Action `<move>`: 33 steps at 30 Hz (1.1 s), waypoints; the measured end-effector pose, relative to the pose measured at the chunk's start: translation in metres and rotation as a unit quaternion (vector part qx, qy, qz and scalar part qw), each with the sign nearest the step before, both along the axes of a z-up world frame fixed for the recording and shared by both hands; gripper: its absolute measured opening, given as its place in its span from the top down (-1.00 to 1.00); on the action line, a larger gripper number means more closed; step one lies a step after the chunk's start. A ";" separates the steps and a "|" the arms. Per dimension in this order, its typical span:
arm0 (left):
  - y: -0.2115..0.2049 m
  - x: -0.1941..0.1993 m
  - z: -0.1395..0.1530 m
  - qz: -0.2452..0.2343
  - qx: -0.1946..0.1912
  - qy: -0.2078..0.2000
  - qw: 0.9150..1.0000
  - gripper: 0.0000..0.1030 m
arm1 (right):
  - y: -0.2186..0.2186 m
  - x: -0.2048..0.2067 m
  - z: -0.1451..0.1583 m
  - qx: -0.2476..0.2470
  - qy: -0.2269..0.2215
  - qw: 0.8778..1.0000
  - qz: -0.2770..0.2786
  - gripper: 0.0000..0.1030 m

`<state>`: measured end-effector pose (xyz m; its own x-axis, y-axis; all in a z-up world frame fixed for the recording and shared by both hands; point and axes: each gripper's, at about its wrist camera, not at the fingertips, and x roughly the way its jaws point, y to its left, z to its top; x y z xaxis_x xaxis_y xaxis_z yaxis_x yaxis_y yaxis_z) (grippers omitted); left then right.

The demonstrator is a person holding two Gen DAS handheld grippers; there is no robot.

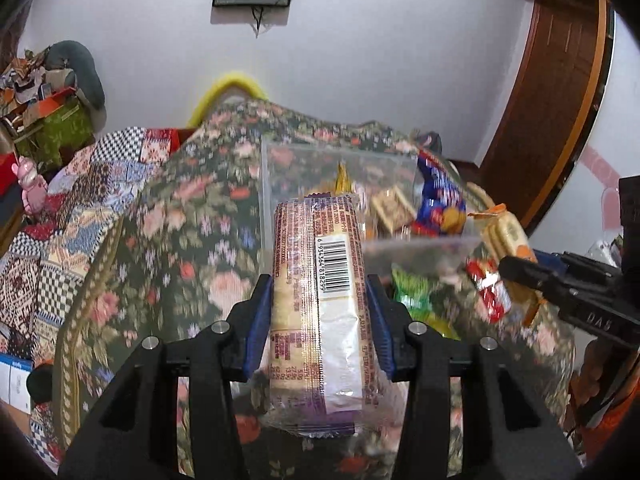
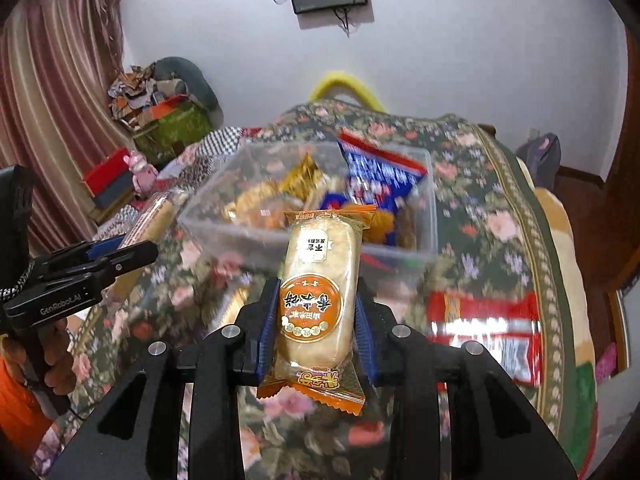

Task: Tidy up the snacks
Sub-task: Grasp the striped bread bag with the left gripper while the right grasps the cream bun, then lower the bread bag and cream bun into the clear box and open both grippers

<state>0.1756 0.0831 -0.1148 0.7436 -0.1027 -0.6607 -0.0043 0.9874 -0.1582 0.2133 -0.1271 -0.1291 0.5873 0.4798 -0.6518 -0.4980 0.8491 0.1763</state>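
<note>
Left hand-held gripper [image 1: 319, 312], right hand-held gripper [image 2: 316, 320]: both clamped, angled downward.

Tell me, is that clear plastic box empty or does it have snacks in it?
Partly filled: the clear box holds a blue bag and gold-wrapped snacks.

Glossy, crinkled plastic wrap on the biscuit pack [image 1: 318, 312] at frame centre; shiny orange film on the rice cracker [image 2: 318, 300]. Above it, a clear smooth plastic box [image 2: 430, 216]; underneath, matt woven floral cloth [image 2: 492, 216].
</note>
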 end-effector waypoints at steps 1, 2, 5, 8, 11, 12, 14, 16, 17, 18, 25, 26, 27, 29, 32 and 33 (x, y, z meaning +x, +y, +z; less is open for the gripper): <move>0.000 0.003 0.004 0.001 0.001 -0.003 1.000 0.13 | 0.003 0.003 0.003 0.002 -0.004 1.000 0.002 0.39; 0.000 0.007 0.007 0.001 0.002 -0.006 1.000 0.13 | 0.006 0.007 0.006 0.004 -0.007 1.000 0.004 0.39; 0.001 0.020 0.015 0.004 0.005 -0.011 1.000 0.13 | 0.015 0.016 0.013 0.009 -0.014 1.000 0.009 0.39; 0.003 0.033 0.019 0.008 0.006 -0.012 1.000 0.13 | 0.026 0.027 0.021 0.011 -0.024 1.000 0.012 0.38; 0.006 0.048 0.022 0.008 0.007 -0.012 1.000 0.13 | 0.036 0.035 0.026 0.012 -0.030 0.999 0.017 0.39; 0.006 0.053 0.023 0.008 0.008 -0.012 1.000 0.13 | 0.040 0.038 0.027 0.010 -0.032 0.999 0.018 0.39; 0.007 0.063 0.023 0.007 0.010 -0.010 1.000 0.13 | 0.046 0.045 0.028 0.007 -0.034 0.999 0.021 0.38; 0.007 0.073 0.023 0.005 0.014 -0.007 1.000 0.13 | 0.053 0.052 0.026 0.004 -0.031 0.999 0.024 0.38; 0.006 0.078 0.022 0.005 0.017 -0.005 1.000 0.13 | 0.056 0.056 0.025 0.002 -0.029 0.999 0.026 0.38; 0.006 0.083 0.021 0.005 0.017 -0.002 1.000 0.13 | 0.059 0.060 0.023 0.000 -0.025 0.999 0.027 0.38; 0.007 0.118 0.005 0.004 0.018 0.025 1.000 0.13 | 0.078 0.082 0.010 -0.025 -0.007 0.999 0.035 0.38; 0.007 0.121 0.002 0.003 0.019 0.028 0.999 0.13 | 0.080 0.085 0.008 -0.028 -0.004 0.999 0.036 0.38; 0.007 0.125 0.000 0.002 0.020 0.032 0.999 0.13 | 0.081 0.087 0.006 -0.030 -0.001 0.999 0.036 0.38; 0.006 0.131 -0.004 0.003 0.020 0.036 0.999 0.13 | 0.085 0.093 0.003 -0.035 0.003 0.999 0.035 0.38; 0.008 0.139 -0.010 0.005 0.021 0.042 0.999 0.13 | 0.088 0.101 -0.002 -0.037 0.014 0.999 0.038 0.38; 0.008 0.141 -0.012 0.007 0.022 0.045 0.999 0.13 | 0.089 0.102 -0.003 -0.038 0.016 0.998 0.038 0.38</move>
